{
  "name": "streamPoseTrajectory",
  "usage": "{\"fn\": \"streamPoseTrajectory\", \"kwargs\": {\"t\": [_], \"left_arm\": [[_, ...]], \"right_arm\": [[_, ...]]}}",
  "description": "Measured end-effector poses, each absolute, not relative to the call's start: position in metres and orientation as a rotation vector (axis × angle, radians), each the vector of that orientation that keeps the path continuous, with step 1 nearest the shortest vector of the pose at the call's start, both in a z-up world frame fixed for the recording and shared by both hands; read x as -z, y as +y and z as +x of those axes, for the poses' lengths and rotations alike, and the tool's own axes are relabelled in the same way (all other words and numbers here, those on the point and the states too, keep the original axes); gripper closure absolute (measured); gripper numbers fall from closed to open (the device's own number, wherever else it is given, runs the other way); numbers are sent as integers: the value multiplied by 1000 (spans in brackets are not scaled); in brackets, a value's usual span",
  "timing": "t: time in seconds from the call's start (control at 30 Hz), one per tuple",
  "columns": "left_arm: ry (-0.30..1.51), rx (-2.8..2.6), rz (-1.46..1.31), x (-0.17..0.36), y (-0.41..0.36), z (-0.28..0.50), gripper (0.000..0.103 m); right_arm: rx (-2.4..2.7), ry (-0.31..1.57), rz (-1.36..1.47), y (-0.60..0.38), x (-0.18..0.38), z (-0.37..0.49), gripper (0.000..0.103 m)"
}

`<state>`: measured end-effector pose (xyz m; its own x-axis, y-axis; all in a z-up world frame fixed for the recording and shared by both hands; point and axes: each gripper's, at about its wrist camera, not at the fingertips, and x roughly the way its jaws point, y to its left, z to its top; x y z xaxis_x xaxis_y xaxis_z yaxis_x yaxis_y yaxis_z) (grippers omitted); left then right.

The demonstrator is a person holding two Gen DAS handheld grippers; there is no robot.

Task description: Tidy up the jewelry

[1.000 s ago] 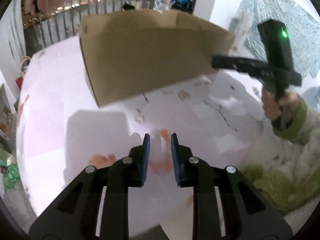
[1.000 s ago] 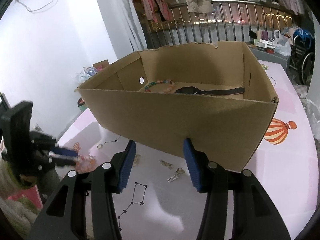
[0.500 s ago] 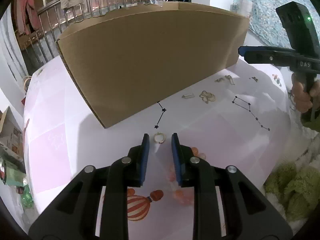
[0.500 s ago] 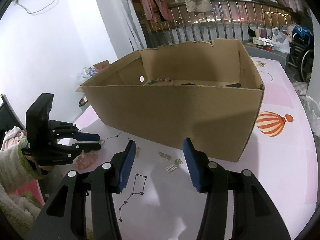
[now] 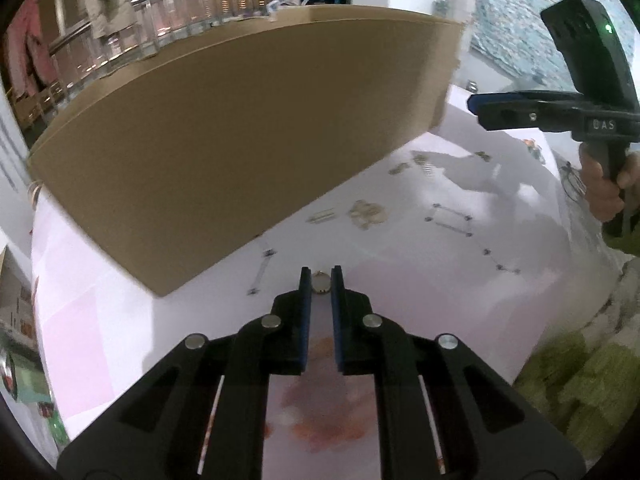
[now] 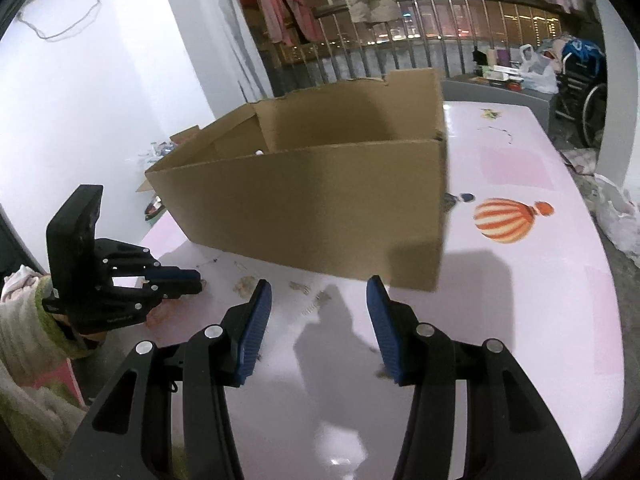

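Between the blue pads of the left gripper [image 5: 320, 280], right at the fingertips, lies a small gold ring [image 5: 321, 282], flat on the pink tabletop [image 5: 420, 320]. Jaws closing on it; whether the pads [image 5: 306, 292] already bear on the metal cannot be told, a sliver of gap seems to remain.

Handling, judged: ring is light, rigid, smooth metal. Little to bite on. Lying flat, it will tend to skate or flip out sideways if the pads meet it off-centre. Best hold is across its full width, pads low against the tabletop, squeeze slow.

Ahead and to the left of this gripper: cardboard box [image 5: 240, 132], open top, presumably the destination. Ahead and to the right: several more small gold pieces [image 5: 366, 213] scattered on the tabletop, blurred, types unclear.

Right gripper [image 6: 319, 312]: jaws spread about halfway, nothing between them, hovering above the tabletop. The loose pieces lie just beyond its left fingertip; box directly ahead.

Risk note: ring is small enough to drop unseen when lifted over the box wall. Keep grip firm.
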<state>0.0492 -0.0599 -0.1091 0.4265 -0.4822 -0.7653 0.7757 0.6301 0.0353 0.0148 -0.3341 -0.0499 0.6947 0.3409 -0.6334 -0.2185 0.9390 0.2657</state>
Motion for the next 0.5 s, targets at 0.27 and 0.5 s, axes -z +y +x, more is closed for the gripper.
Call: {"fn": "streamPoseTrajectory", "kwargs": {"t": [0.27, 0.5], "left_arm": [[784, 897, 446, 108, -91, 29, 94], [798, 890, 397, 102, -88, 28, 92]], "right_arm": [[-264, 777, 122, -346, 58, -7, 54], [-259, 791, 75, -350, 65, -15, 54]]}}
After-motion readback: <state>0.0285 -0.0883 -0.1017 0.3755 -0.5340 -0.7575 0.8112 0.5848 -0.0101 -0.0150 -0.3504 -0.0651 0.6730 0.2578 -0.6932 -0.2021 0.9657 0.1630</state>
